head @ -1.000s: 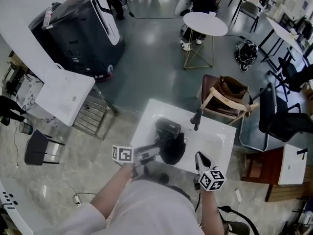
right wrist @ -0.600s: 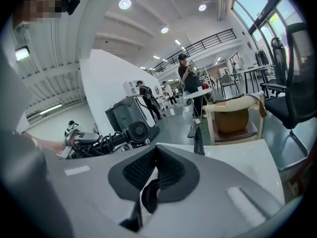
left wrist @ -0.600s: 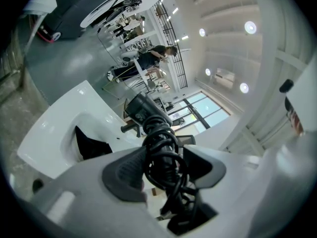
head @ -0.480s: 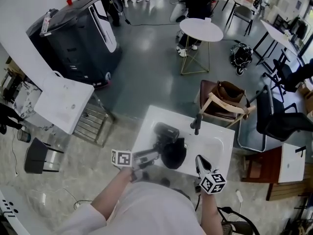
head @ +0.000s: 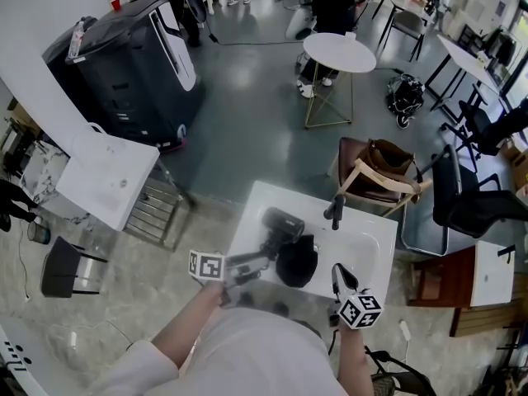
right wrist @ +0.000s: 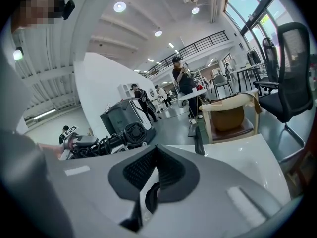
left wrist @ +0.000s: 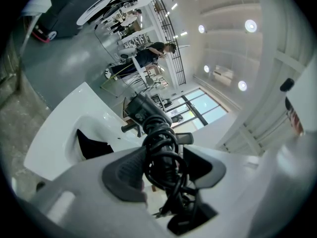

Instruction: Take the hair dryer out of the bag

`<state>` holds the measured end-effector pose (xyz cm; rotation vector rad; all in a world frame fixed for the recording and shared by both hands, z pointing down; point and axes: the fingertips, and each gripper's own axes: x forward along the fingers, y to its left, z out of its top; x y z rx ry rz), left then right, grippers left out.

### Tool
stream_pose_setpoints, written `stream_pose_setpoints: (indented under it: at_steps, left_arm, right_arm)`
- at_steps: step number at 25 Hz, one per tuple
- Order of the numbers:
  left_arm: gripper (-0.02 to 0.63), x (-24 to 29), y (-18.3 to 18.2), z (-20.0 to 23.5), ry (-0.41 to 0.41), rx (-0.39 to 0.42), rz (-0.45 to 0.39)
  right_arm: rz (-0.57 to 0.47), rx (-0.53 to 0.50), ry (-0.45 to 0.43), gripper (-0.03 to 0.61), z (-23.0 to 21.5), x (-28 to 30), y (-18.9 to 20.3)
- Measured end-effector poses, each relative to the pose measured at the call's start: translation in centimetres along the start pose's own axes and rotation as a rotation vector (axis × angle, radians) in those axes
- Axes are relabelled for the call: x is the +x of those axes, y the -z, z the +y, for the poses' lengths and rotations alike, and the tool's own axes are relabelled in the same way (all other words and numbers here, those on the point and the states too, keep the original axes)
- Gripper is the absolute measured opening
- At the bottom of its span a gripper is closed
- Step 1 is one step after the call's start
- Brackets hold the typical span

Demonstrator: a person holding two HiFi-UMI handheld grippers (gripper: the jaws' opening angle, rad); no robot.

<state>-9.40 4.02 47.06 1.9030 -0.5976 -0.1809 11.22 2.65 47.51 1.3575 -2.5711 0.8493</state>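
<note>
The black hair dryer [head: 281, 223] is out over the white basin-shaped table [head: 371, 239], up-left of the black bag [head: 296, 261]. My left gripper [head: 252, 263] is shut on its handle, which has the cord coiled round it [left wrist: 161, 150]; the barrel [left wrist: 141, 110] points away from me. The bag [left wrist: 91, 145] lies slumped in the basin, left of the dryer in the left gripper view. My right gripper [head: 337, 273] hovers at the table's near right edge, shut with nothing in it [right wrist: 156, 150]. From there the dryer's rear grille [right wrist: 131, 132] shows at the left.
A black tap [head: 335, 209] stands at the table's far edge. Behind it is a wooden chair with a brown bag [head: 384, 158], and a black office chair [head: 478, 206] at the right. A white side table [head: 107, 176] and a large dark machine [head: 132, 56] stand at the left.
My left gripper has shifted a little with the hair dryer, slightly leftward from the bag. The right gripper has stayed where it was, still shut.
</note>
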Motion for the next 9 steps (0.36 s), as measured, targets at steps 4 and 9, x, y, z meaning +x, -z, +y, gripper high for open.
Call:
stream_pose_setpoints:
  at_steps: [4,9]
  left_arm:
    - [0.233,-0.07,-0.50,0.05,0.014,0.002,0.010]
    - [0.235,-0.41,-0.96,0.23,0.015,0.005,0.019]
  right_arm:
    - [-0.003,0.011,0.021,0.005,-0.22,0.23,0.04]
    - [-0.003,0.004,0.019,0.005,0.39,0.58,-0.22]
